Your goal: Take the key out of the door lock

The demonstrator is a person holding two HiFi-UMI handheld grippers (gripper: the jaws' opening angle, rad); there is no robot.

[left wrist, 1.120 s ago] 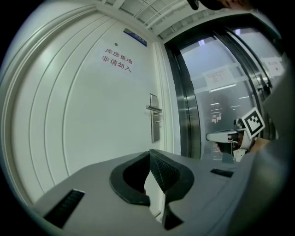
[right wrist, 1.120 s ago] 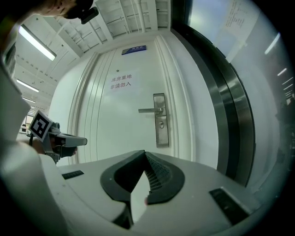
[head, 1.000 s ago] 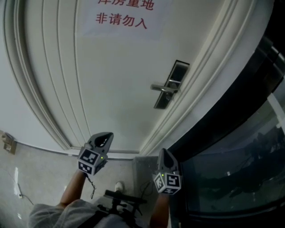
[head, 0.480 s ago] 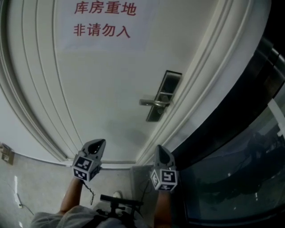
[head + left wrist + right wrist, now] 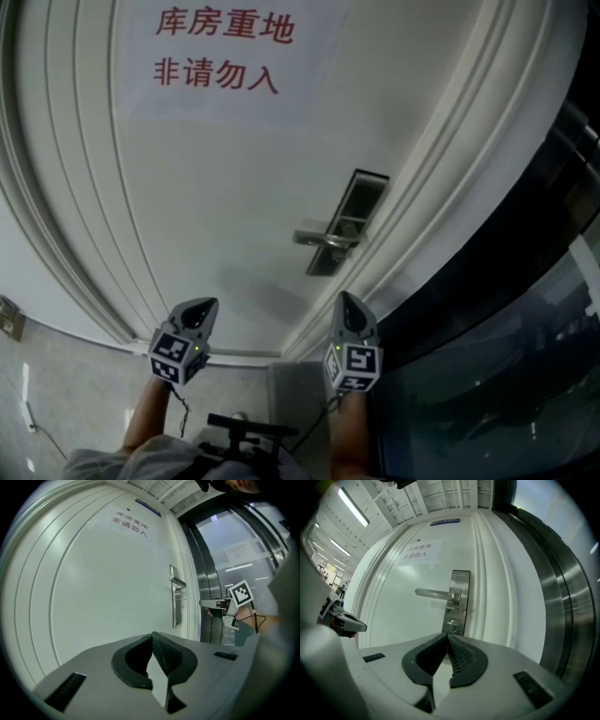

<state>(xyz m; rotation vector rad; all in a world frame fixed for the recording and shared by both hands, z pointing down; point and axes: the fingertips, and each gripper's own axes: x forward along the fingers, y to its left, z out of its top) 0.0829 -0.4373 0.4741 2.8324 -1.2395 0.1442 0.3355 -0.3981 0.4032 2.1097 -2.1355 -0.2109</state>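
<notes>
The key (image 5: 452, 625) in the lock (image 5: 457, 603) is too small to make out.

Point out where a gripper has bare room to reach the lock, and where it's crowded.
Free: the bare door panel under the handle lever, left of the lock plate, gives an open path to the lock cylinder. Tight: right of the plate, the frame mouldings sit close; the lever overhangs from above.

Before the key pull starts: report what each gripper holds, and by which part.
Nothing is held. The left gripper and right gripper both have their fingers together, empty, short of the door lock.
</notes>
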